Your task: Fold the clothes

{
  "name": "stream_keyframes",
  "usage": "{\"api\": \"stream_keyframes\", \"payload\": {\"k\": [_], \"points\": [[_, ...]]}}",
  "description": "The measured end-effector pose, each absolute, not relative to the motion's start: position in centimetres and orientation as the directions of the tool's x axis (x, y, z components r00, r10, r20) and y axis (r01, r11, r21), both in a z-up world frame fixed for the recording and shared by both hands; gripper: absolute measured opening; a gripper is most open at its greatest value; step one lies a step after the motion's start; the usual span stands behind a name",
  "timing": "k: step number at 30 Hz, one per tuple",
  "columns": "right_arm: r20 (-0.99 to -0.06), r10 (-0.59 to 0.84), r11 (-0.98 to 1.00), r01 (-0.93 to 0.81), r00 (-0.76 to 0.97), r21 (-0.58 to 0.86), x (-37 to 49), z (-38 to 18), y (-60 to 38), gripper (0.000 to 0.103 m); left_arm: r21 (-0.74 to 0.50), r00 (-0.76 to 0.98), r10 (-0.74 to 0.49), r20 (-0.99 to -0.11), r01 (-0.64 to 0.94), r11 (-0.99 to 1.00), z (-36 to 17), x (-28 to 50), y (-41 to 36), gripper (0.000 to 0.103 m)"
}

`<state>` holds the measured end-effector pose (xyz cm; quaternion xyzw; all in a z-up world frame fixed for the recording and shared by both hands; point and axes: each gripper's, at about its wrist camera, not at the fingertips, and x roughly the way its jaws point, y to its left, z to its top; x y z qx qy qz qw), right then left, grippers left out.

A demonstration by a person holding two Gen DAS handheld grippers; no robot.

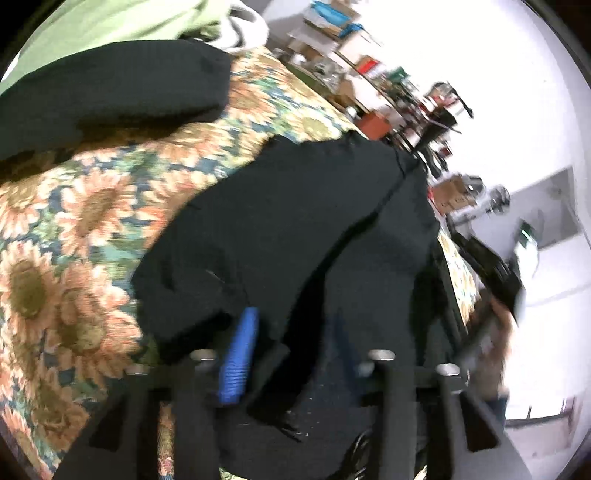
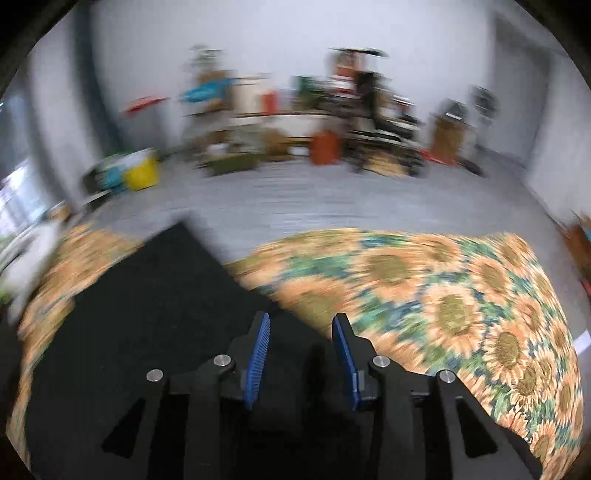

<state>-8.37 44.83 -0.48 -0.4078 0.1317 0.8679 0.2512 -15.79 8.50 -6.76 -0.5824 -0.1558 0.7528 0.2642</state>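
Note:
A black garment (image 1: 295, 221) lies on the sunflower-print cloth (image 1: 74, 229) in the left wrist view. It drapes over my left gripper (image 1: 291, 325); the blue left pad (image 1: 238, 362) shows and the right pad is covered by fabric, so the grip is hidden. A second dark folded garment (image 1: 110, 92) lies at the upper left. In the right wrist view my right gripper (image 2: 301, 325) is open and empty, its blue pads (image 2: 258, 354) apart, just above the edge of the black garment (image 2: 147, 295).
A light green garment (image 1: 96, 26) lies beyond the folded one. The sunflower cloth (image 2: 461, 295) spreads to the right in the right wrist view. Grey floor (image 2: 332, 195) and cluttered shelves (image 2: 332, 110) lie beyond the table edge. The view is motion-blurred.

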Motion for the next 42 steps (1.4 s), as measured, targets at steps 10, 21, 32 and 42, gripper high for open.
{"api": "stream_keyframes", "payload": {"k": [10,21,32,42], "points": [[-0.827,0.097,-0.976,-0.214,-0.553,0.028,-12.1,-1.8,32.9,0.048,-0.489,-0.096,0.562,-0.821,-0.389,-0.781,-7.2,-11.8,10.7,0.045],[-0.893,0.310,-0.882,-0.449,-0.327,-0.142,-20.6,-4.1,39.0,0.043,-0.498,-0.043,0.544,-0.838,-0.349,-0.794,-9.7,-12.1,10.1,0.009],[-0.854,0.375,-0.843,-0.516,-0.361,-0.152,-23.1,-4.0,42.0,0.047,-0.544,0.026,0.565,-0.825,-0.308,-0.780,-11.4,-13.9,9.4,0.009],[-0.870,0.458,-0.813,-0.482,-0.181,-0.327,-21.1,-5.0,42.2,0.070,-0.532,0.024,0.558,-0.830,-0.337,-0.777,-11.7,-14.1,9.7,0.009]]}}
